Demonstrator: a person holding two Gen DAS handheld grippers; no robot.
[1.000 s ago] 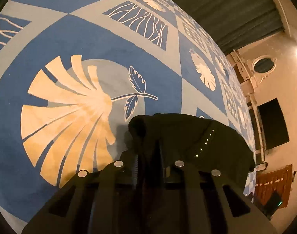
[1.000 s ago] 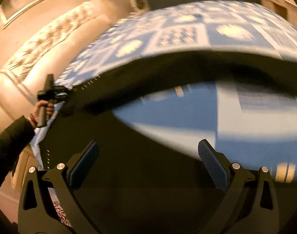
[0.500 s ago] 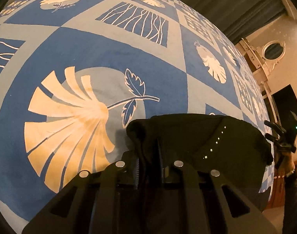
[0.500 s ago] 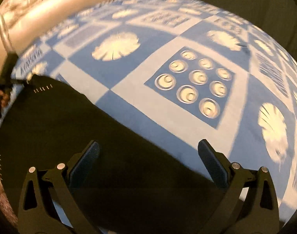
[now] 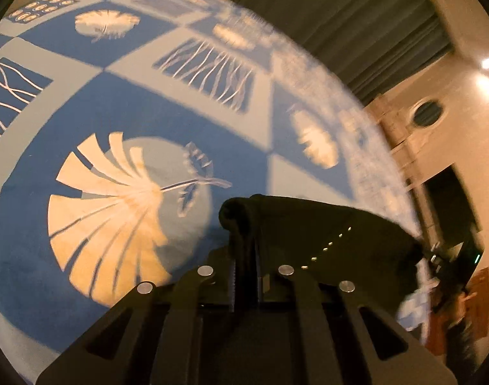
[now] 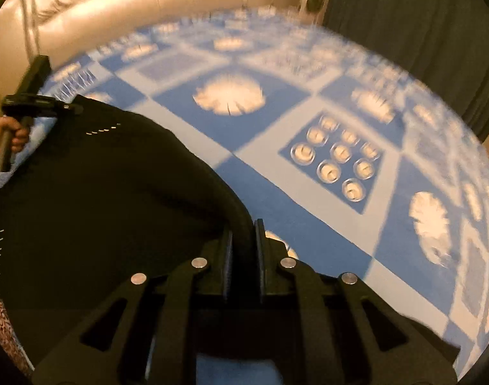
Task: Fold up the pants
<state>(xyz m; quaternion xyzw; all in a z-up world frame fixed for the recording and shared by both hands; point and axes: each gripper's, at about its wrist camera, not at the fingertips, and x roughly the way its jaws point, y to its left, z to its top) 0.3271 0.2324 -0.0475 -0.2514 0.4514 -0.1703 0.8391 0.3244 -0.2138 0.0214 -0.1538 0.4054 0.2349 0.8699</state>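
The black pants [image 6: 100, 199] hang stretched between my two grippers over a blue patterned bedspread [image 6: 308, 122]. My right gripper [image 6: 243, 247] is shut on one edge of the pants. My left gripper [image 5: 246, 256] is shut on the other edge, where the cloth [image 5: 324, 234] bunches over its fingers. In the right wrist view the left gripper [image 6: 39, 106] shows at far left, pinching the far corner. In the left wrist view the right gripper [image 5: 449, 263] shows at far right. A row of light stitches runs along the cloth.
The bedspread [image 5: 148, 112] with cream leaf and shell patterns spreads below. A tufted cream headboard [image 6: 100, 3] stands behind the bed. Dark curtains [image 5: 340, 9] hang at the back. A beige wall with a round mirror [image 5: 427, 114] and a dark doorway is at the right.
My right gripper was open and has shut on the edge of the pants. The left gripper keeps its hold and has lifted and tilted; the pants now stretch between both.
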